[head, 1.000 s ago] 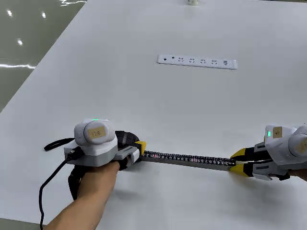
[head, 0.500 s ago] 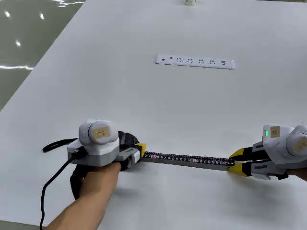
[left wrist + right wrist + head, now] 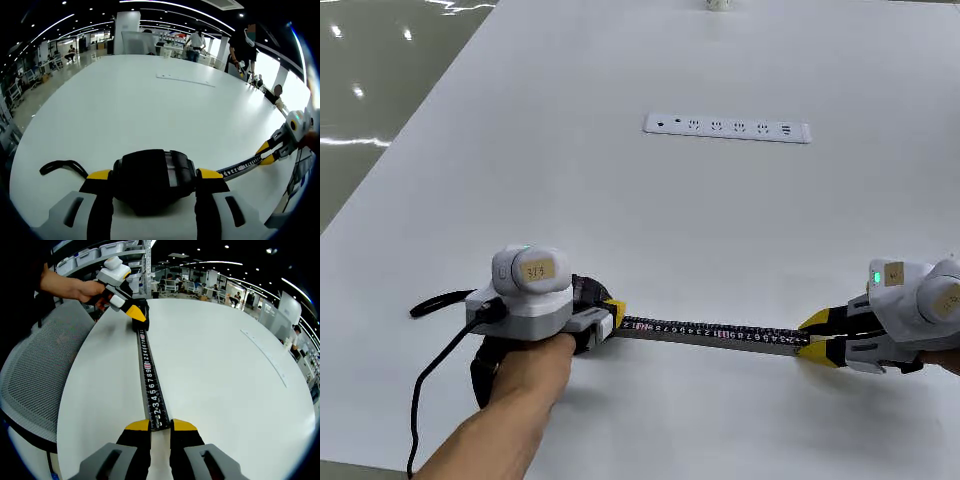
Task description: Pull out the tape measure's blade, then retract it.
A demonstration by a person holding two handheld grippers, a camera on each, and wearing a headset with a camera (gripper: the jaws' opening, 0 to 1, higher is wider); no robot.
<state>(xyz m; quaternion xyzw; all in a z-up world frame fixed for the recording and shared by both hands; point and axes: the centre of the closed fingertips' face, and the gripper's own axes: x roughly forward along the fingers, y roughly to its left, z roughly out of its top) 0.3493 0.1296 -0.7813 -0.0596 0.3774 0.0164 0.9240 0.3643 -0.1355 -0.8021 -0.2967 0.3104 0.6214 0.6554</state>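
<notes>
White, yellow-tipped left tongs (image 3: 611, 312); cable (image 3: 420, 400) seemingly black.

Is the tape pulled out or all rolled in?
Pulled out: the blade stretches from the case in the left gripper to the right gripper pinching its tip.

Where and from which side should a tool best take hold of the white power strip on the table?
Grip the power strip across its narrow width, near the middle, coming straight down from above. It lies flat on the table, long and low, with both long edges free, so the jaws can likely close on them.
</notes>
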